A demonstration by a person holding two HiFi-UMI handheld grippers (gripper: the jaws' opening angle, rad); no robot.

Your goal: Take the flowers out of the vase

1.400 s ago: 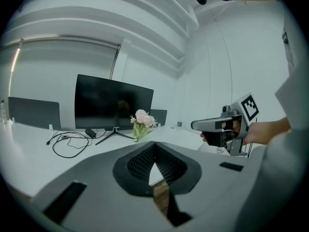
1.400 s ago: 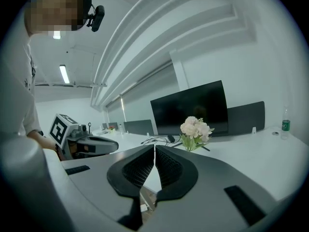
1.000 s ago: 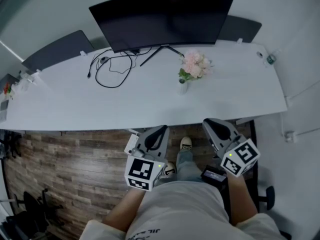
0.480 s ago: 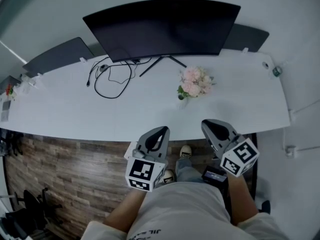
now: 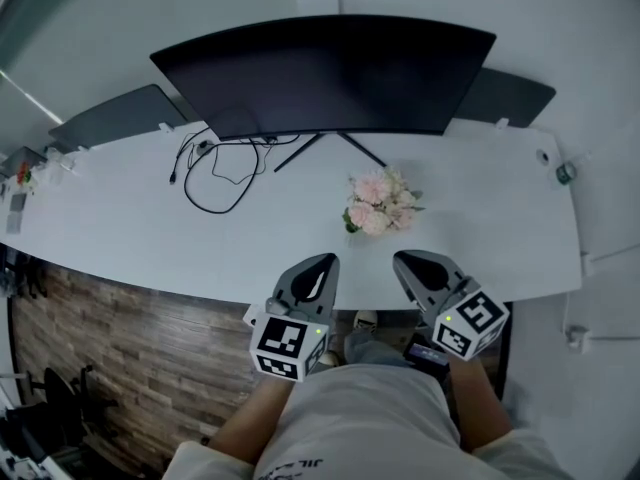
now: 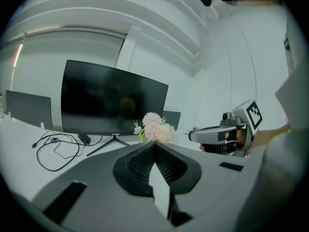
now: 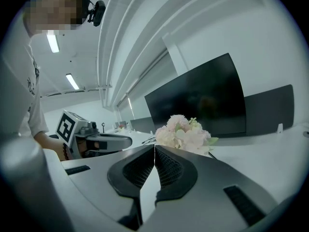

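Flowers (image 5: 378, 205), a pale pink bunch with a few green leaves, are standing on the white tabletop (image 5: 120, 230), just in front of the dark monitor (image 5: 330, 73) and a little right of its stand. In the head view the blooms are covering the vase almost wholly, so I am not making out its shape or how it is sitting.

I am holding the left hand-held gripper (image 5: 320, 266) and the right hand-held gripper (image 5: 410, 264) side by side at the near edge of the tabletop. Both are pointing toward the flowers and both are well short of touching them. The bunch is lying between their two lines, slightly nearer the right one.

In the left gripper view the jaws are pressing together tip to tip, and their grey body is cutting off everything below the blooms. The right gripper view is showing the same: jaws pressed together, with only the top of the bunch rising above them and the vase hidden behind them.

A black cable (image 5: 212, 173) is looping on the tabletop left of the monitor's stand. A small object (image 5: 566, 173) at the far right end is too small for me to tell.
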